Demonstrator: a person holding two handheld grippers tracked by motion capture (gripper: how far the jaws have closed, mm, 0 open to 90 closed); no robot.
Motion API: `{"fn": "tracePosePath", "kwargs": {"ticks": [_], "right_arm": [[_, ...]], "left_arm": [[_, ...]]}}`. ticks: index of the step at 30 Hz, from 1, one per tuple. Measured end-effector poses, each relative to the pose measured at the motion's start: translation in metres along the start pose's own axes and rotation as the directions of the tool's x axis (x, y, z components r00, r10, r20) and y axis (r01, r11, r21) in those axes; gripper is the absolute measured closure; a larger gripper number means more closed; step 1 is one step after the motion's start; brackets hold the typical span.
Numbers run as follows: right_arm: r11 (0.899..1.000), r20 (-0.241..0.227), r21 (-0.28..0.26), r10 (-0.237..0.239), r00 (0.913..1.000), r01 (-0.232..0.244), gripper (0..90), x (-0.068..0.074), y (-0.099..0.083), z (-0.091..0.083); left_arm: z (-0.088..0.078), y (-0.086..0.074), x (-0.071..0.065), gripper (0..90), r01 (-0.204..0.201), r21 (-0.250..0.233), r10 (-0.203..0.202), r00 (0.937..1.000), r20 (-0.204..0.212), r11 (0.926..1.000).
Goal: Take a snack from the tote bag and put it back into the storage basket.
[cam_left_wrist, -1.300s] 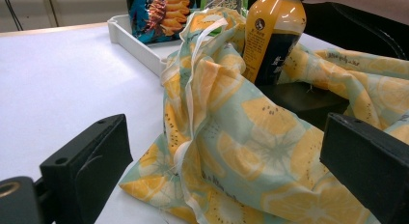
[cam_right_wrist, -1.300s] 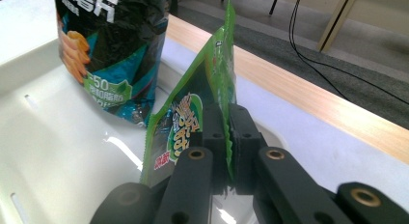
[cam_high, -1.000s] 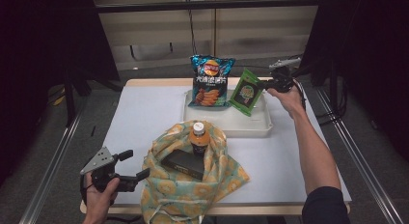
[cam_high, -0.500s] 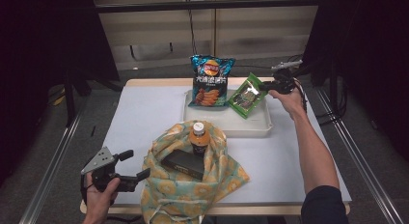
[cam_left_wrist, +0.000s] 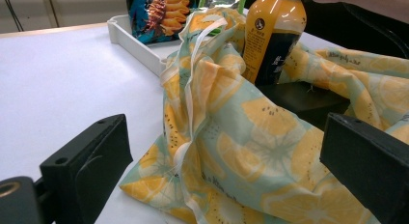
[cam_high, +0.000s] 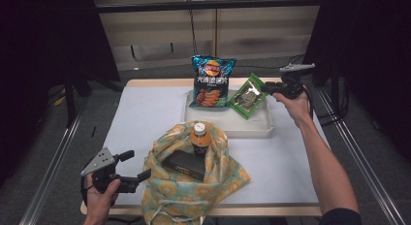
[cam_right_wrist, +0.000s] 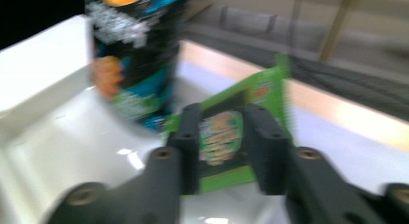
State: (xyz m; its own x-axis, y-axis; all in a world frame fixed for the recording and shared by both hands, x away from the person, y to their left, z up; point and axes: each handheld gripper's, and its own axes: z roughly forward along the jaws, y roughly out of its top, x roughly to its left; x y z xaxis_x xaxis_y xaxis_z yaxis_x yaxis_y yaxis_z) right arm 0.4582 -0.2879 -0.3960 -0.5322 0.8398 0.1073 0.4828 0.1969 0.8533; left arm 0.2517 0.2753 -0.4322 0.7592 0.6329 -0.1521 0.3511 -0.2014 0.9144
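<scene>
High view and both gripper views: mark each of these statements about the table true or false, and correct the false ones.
1. The orange-capped bottle stands inside the fruit-print cloth bag. True.
2. The right gripper holds the blue chip bag. False: its jaws are at the green snack packet; the blue chip bag stands beside it, ungripped.
3. The white tray sits beyond the cloth bag. True.
4. The left gripper is clamped on the bottle. False: it is open, beside the bag.
5. A dark flat box lies in the tray. False: it lies in the bag.
</scene>
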Motion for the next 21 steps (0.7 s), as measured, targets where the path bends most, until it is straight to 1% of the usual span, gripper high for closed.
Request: {"fn": "tracePosePath", "kwargs": {"ticks": [1,2,3,4,5,7,8,9,12,13,17,19,20,21], "right_arm": [[1.0,-0.028,0.005,-0.003,0.9996,0.003,77.0,0.004,-0.002,0.001],[1.0,-0.044,0.011,-0.003,0.999,0.004,79.3,0.008,-0.004,0.003],[1.0,-0.063,0.016,-0.002,0.998,0.003,82.4,0.012,-0.007,0.006],[1.0,-0.089,0.018,0.005,0.996,-0.004,87.7,0.015,-0.011,0.009],[0.999,-0.109,0.038,0.015,0.9939,-0.011,90.0,0.017,-0.016,0.014],[0.996,-0.125,0.094,0.009,0.9922,0.003,90.0,0.023,-0.023,0.026],[0.994,-0.138,0.112,0.011,0.9904,0.005,90.0,0.024,-0.026,0.03],[0.991,-0.148,0.13,0.017,0.9888,0.003,90.0,0.026,-0.027,0.034],[0.984,-0.166,0.177,0.016,0.9859,0.014,90.0,0.029,-0.027,0.047],[0.982,-0.166,0.187,0.018,0.9859,0.014,90.0,0.03,-0.027,0.05],[0.972,-0.183,0.233,0.027,0.9827,0.016,90.0,0.029,-0.03,0.062],[0.968,-0.183,0.25,0.032,0.9825,0.015,90.0,0.03,-0.032,0.067],[0.966,-0.19,0.259,0.029,0.9813,0.021,90.0,0.03,-0.033,0.07],[0.963,-0.187,0.269,0.029,0.982,0.023,90.0,0.031,-0.034,0.072]], "left_arm": [[0.0,0.0,0.0,3.4,0.004,-0.005,-0.004,1.0,0.006,1.0],[0.001,0.0,0.001,3.4,-0.003,-0.007,0.004,0.9998,0.018,1.0],[0.001,0.0,0.001,3.4,-0.004,-0.006,0.005,0.9998,0.019,1.0],[0.001,0.0,0.001,3.4,0.001,-0.005,-0.001,1.0,0.007,1.0],[0.001,0.0,0.001,3.4,0.005,-0.008,-0.005,1.0,0.004,1.0],[0.002,-0.001,0.002,3.4,0.01,-0.001,-0.01,0.9999,0.005,1.0],[0.003,-0.001,0.002,3.4,0.008,-0.008,-0.007,0.9997,0.021,0.9999],[0.003,-0.001,0.003,3.4,0.005,-0.006,-0.005,0.9998,0.019,1.0],[0.003,0.0,0.002,3.4,0.002,-0.003,-0.002,0.9999,0.013,1.0],[0.003,0.0,0.002,3.4,0.003,-0.008,-0.003,0.9997,0.022,1.0],[0.003,0.0,0.002,3.4,0.006,-0.01,-0.006,0.9997,0.024,0.9999],[0.003,0.0,0.002,3.4,0.004,-0.008,-0.004,0.9997,0.023,1.0],[0.003,0.0,0.002,3.4,0.004,-0.008,-0.004,0.9998,0.02,1.0],[0.003,0.0,0.002,3.4,0.004,-0.005,-0.004,0.9999,0.014,1.0]]}}
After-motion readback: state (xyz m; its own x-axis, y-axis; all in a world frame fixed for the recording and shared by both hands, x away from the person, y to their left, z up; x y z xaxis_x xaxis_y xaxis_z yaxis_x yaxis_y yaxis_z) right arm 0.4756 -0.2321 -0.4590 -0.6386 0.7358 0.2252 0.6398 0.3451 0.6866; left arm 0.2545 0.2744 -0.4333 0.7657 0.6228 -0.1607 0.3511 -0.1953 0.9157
